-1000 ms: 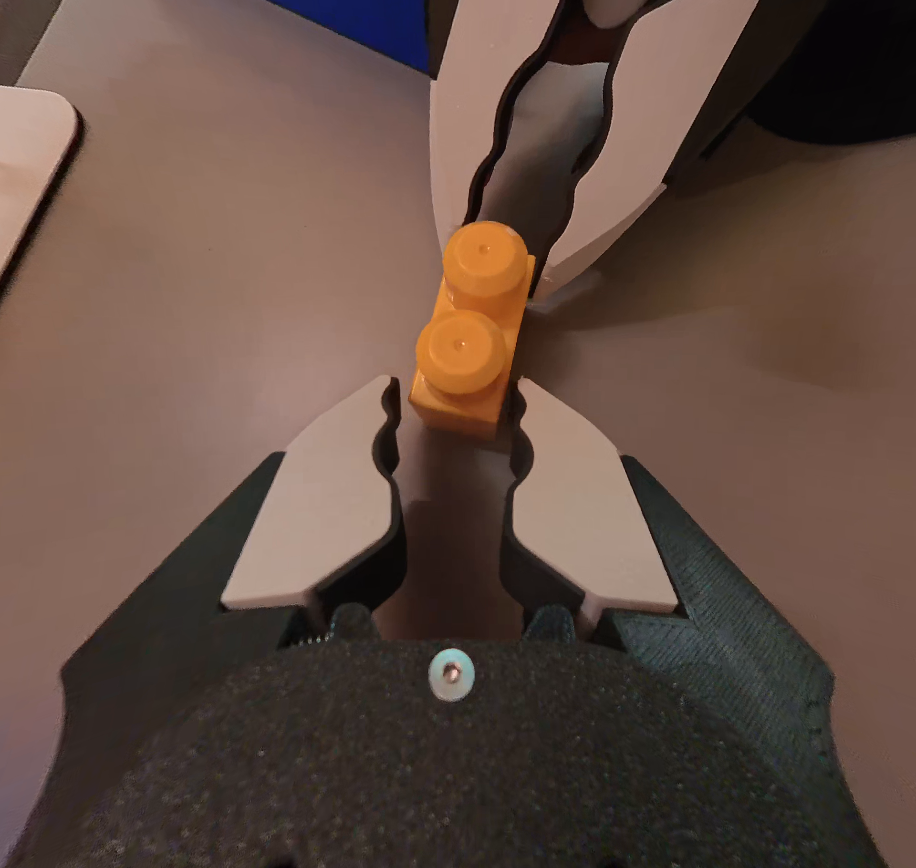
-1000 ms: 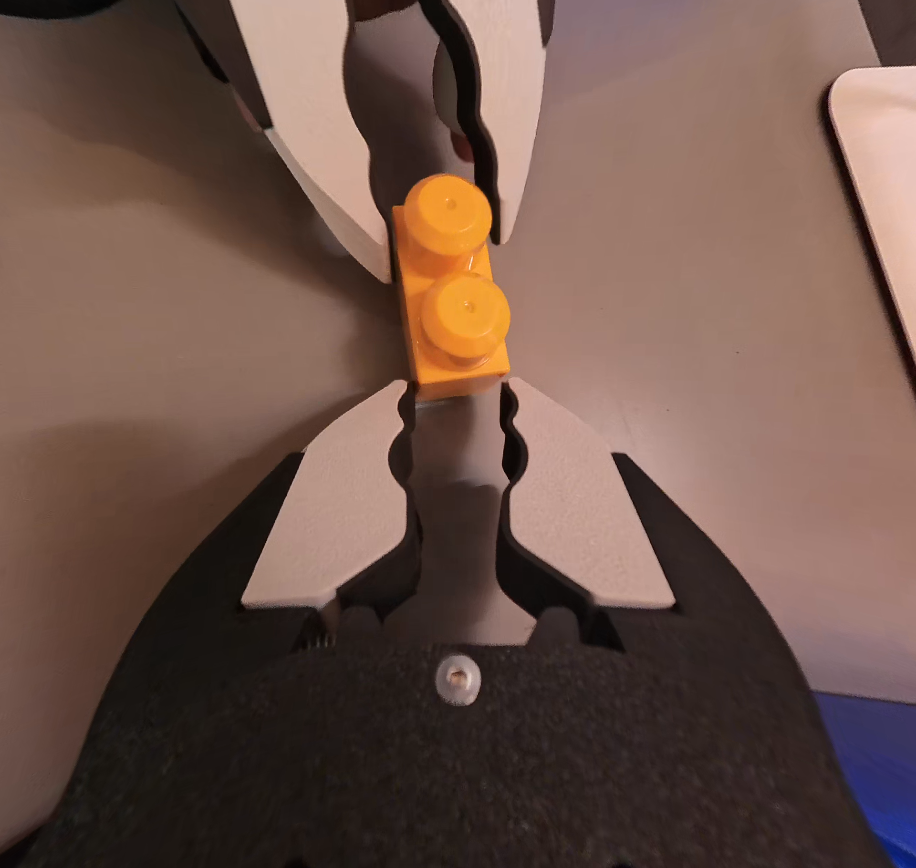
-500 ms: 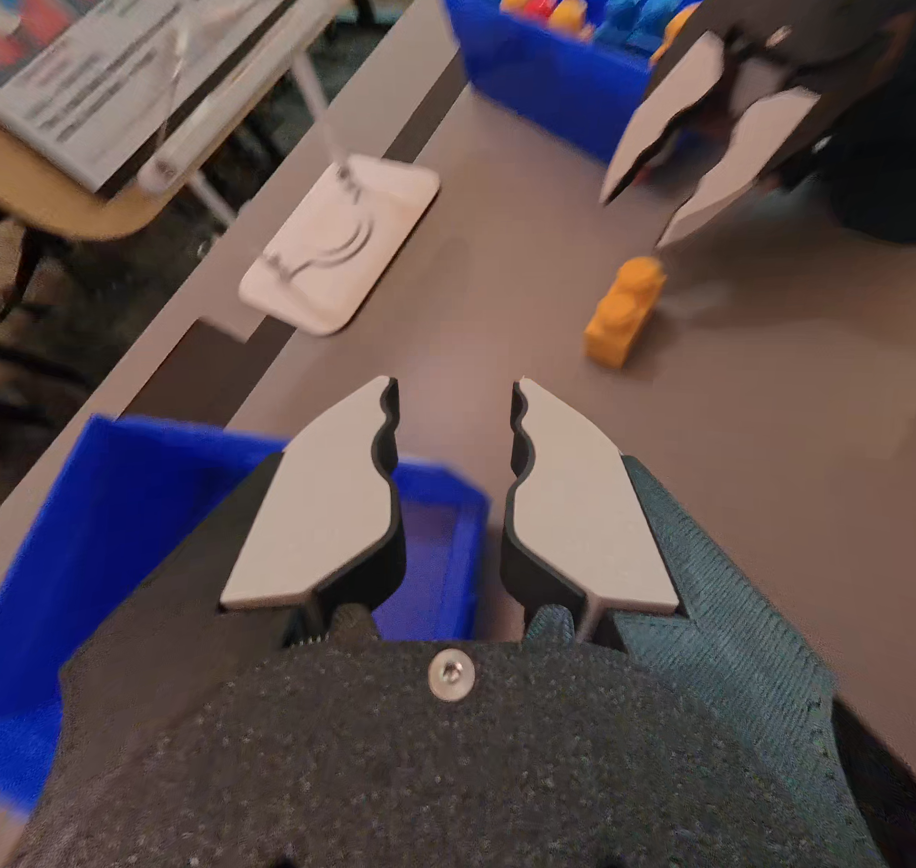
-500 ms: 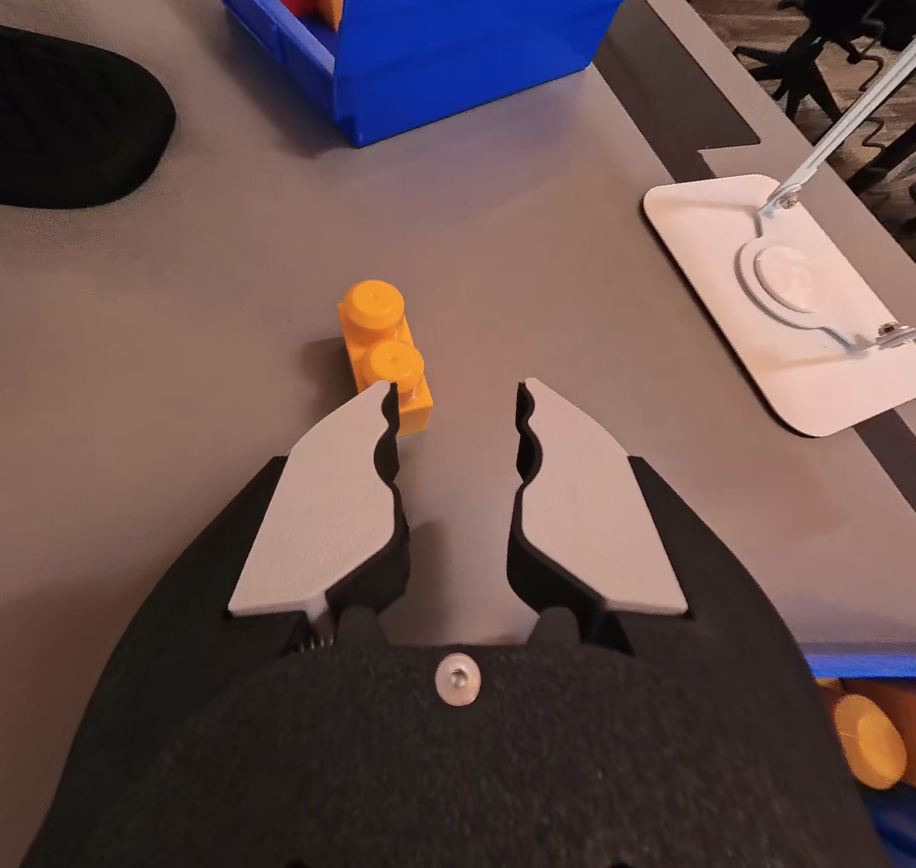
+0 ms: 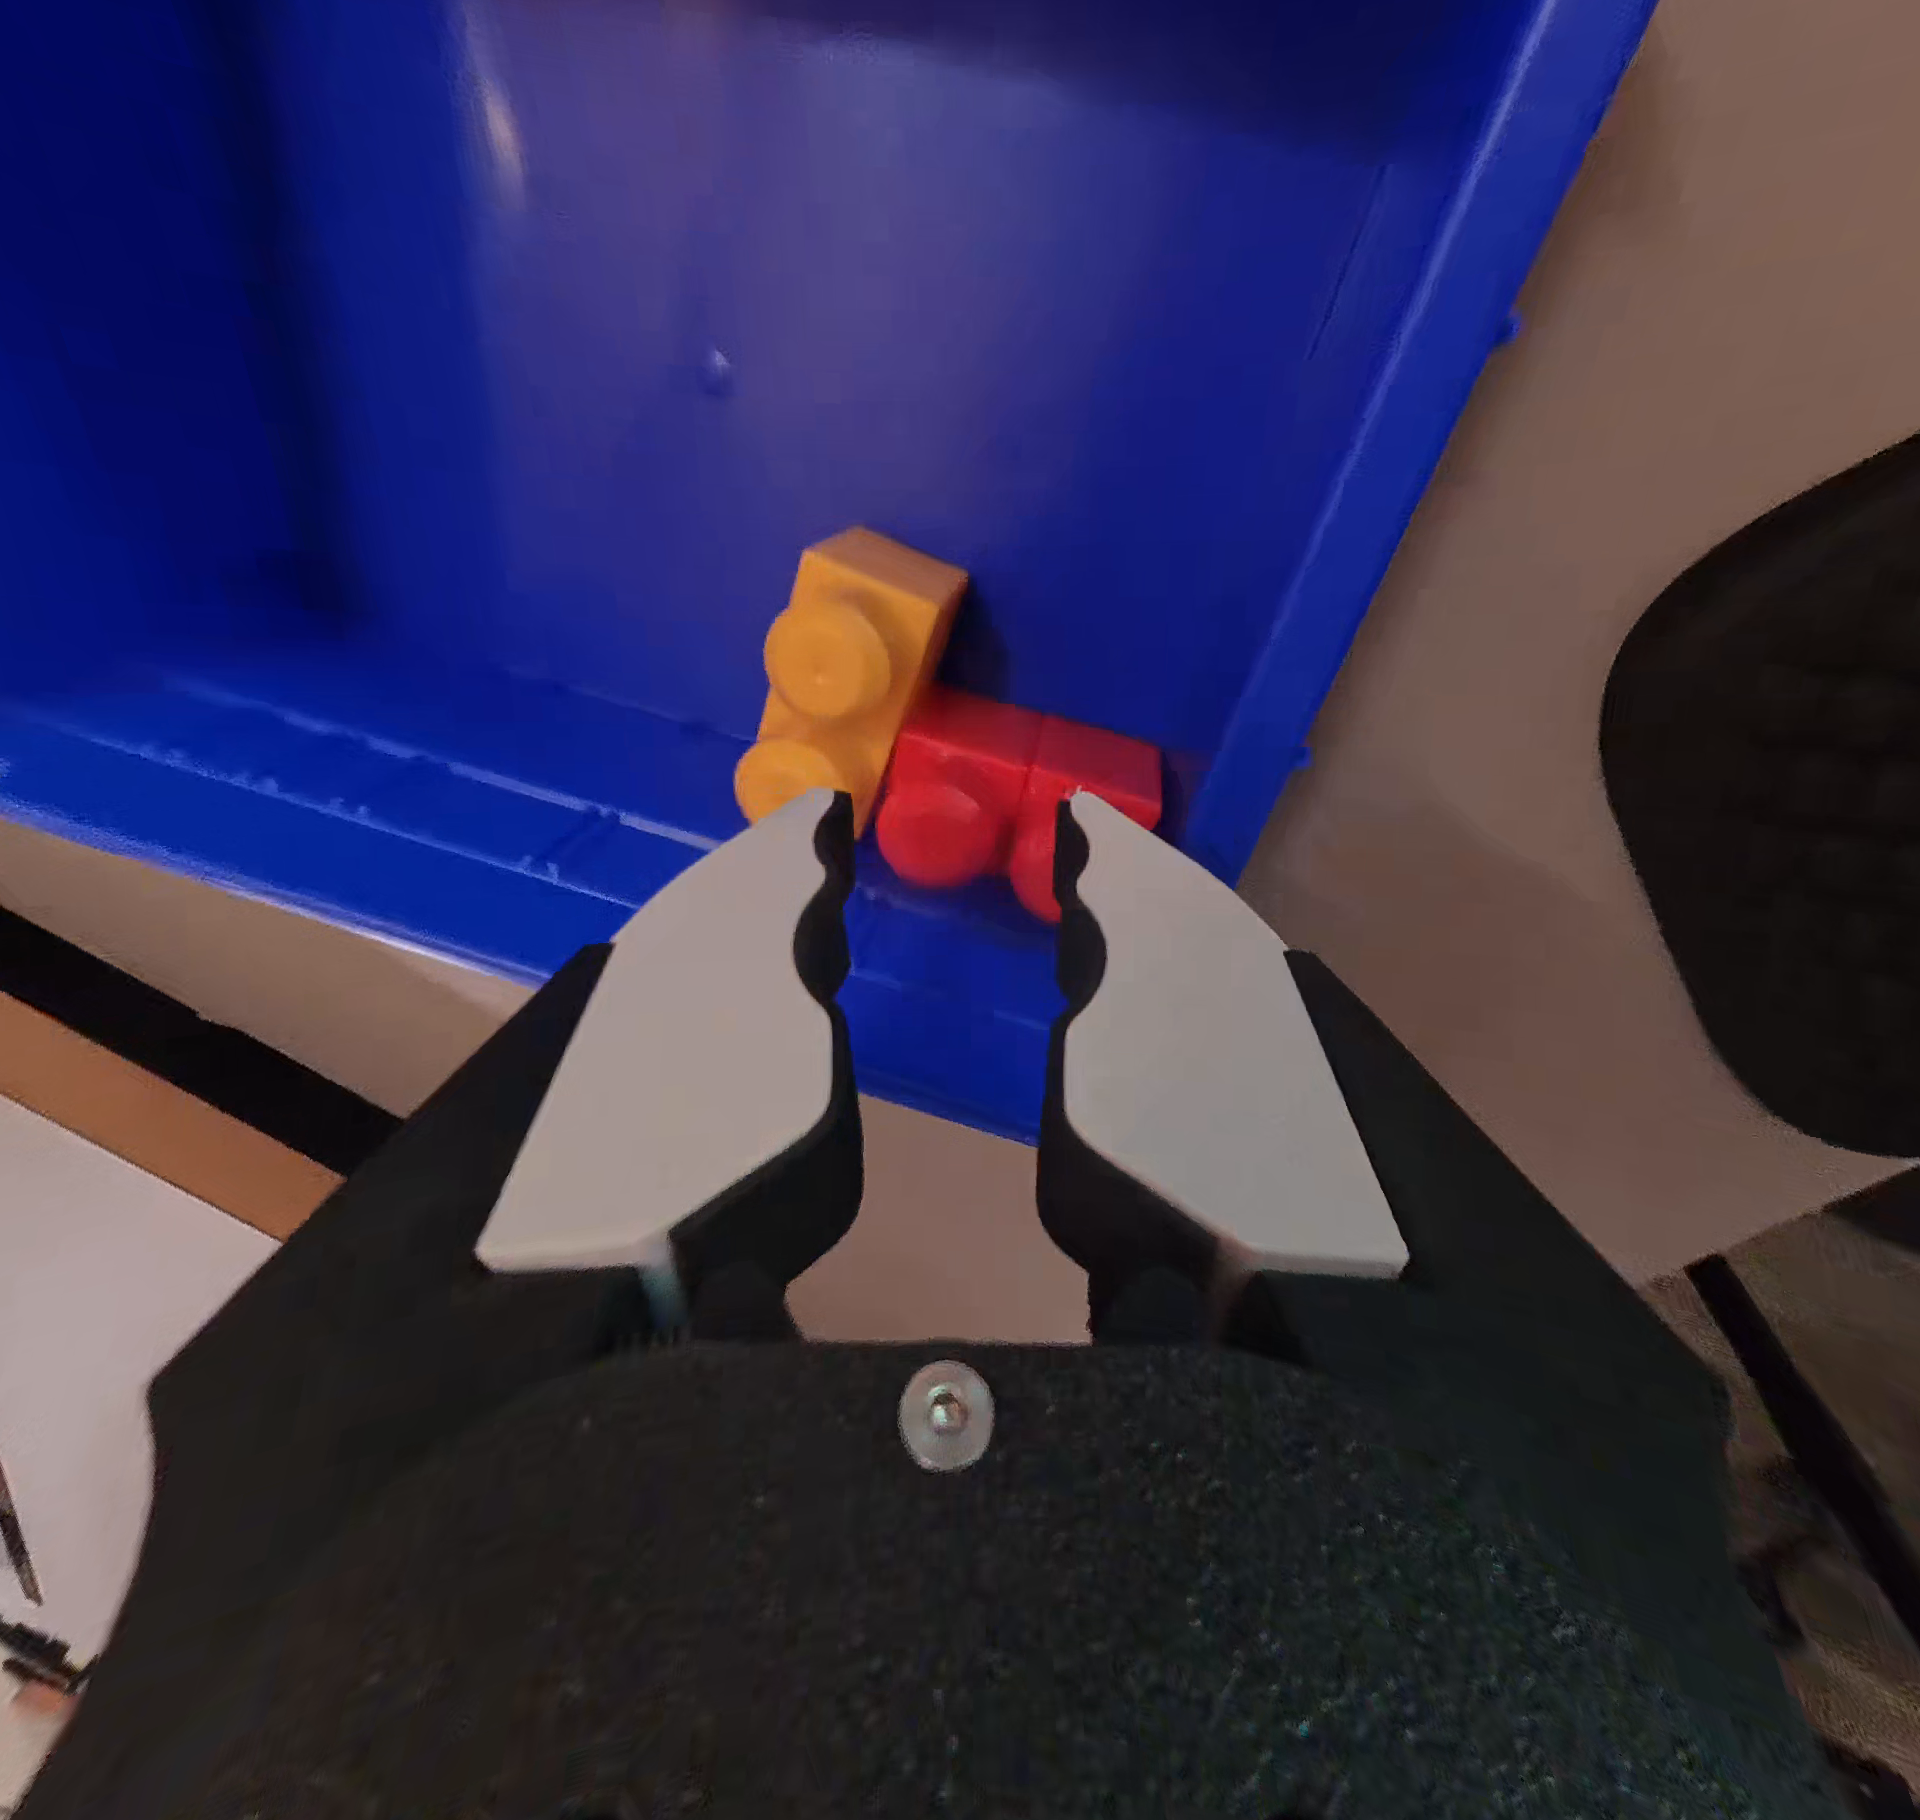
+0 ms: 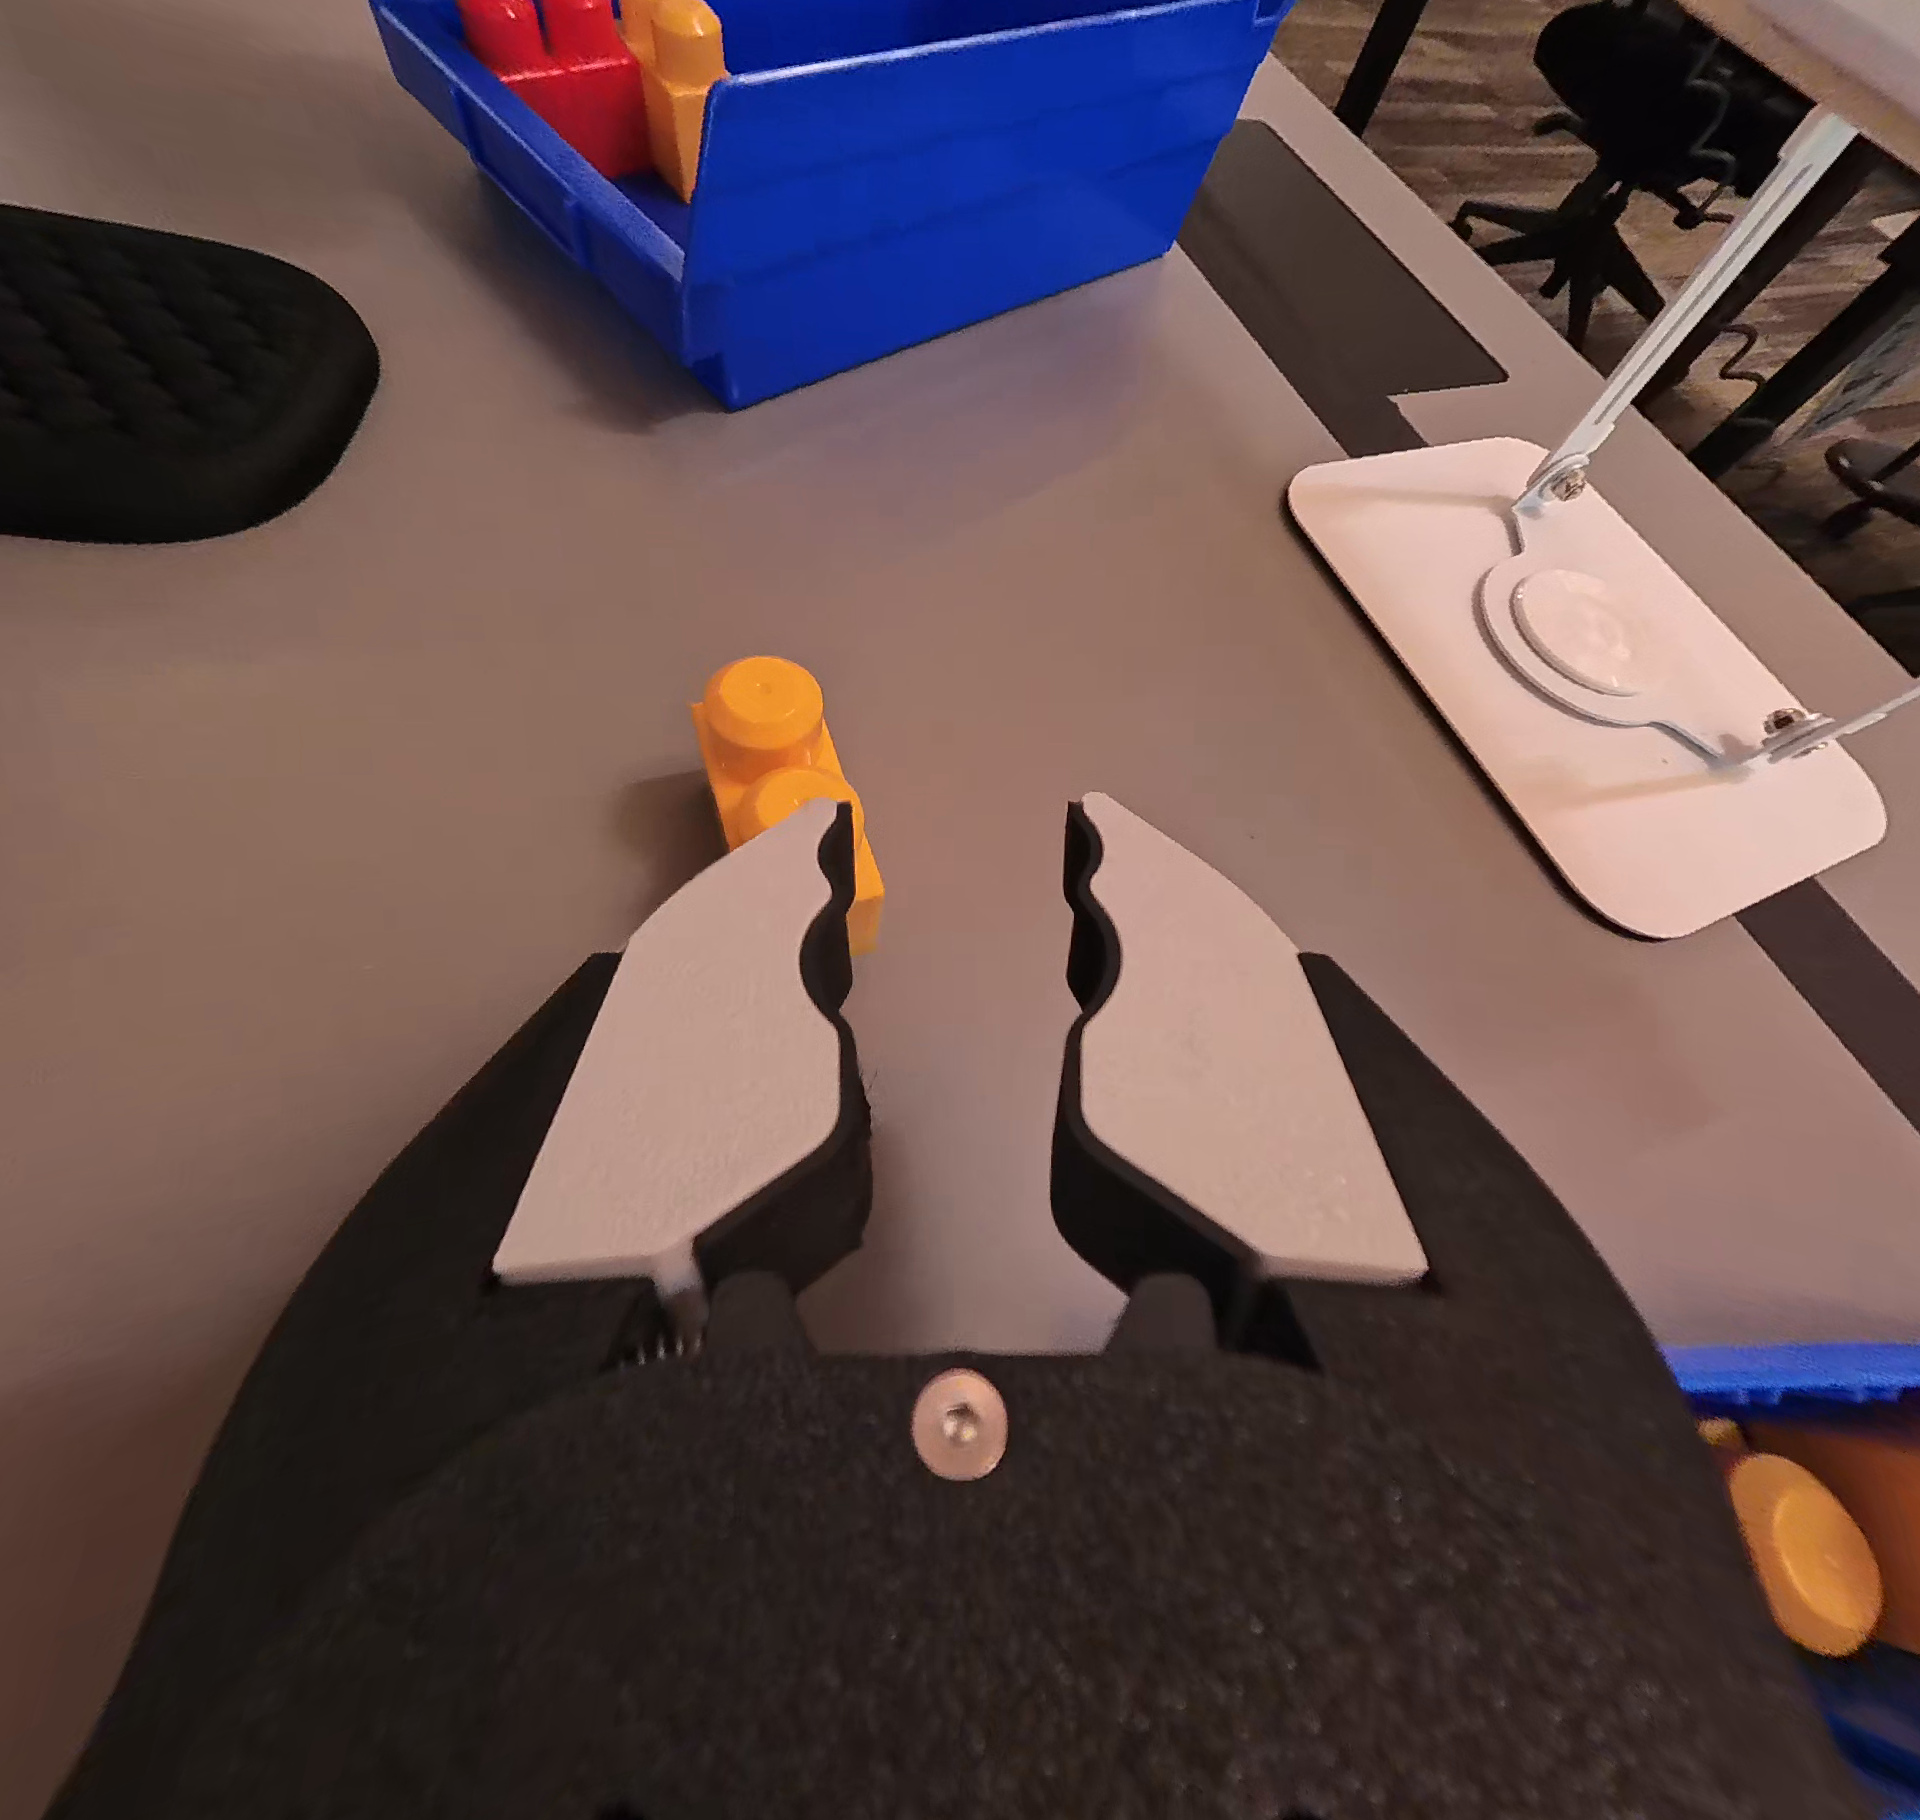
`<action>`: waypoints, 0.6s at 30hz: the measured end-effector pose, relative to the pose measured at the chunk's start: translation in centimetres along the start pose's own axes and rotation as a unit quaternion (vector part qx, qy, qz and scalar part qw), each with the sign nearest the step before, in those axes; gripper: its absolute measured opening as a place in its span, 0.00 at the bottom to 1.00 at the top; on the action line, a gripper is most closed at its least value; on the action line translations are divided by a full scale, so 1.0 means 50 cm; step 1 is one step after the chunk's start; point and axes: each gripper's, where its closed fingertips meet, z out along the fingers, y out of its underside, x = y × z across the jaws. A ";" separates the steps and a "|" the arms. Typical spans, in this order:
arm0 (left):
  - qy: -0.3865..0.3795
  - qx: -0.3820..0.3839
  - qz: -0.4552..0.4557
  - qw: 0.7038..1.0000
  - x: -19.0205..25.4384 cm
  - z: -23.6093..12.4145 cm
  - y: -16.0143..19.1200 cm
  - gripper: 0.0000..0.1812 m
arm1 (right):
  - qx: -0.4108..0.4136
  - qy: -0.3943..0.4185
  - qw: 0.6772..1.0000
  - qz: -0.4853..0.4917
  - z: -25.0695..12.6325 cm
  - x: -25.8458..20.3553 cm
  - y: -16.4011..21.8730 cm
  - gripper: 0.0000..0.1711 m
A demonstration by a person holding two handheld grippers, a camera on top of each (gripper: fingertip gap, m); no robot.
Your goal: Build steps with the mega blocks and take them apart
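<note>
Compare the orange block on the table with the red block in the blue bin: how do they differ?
The orange block on the table stands alone, studs up; the red block lies on its side in the blue bin, touching another orange block. The right gripper hangs open above the table block; the left gripper points, open, at the red one. Both have two studs.

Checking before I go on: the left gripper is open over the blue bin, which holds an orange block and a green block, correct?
Not quite. The left gripper is open over the blue bin, but beside the orange block lies a red block, not green, as the left wrist view shows.
</note>
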 end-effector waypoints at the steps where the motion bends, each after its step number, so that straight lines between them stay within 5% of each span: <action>1: 0.006 -0.014 -0.003 1.000 -0.001 0.008 0.008 0.20 | 0.003 -0.001 1.000 0.000 -0.001 -0.001 -0.002 0.22; 18: 0.033 -0.137 0.051 0.989 -0.005 0.066 0.048 0.19 | 0.003 -0.008 1.000 0.001 0.003 -0.003 0.003 0.22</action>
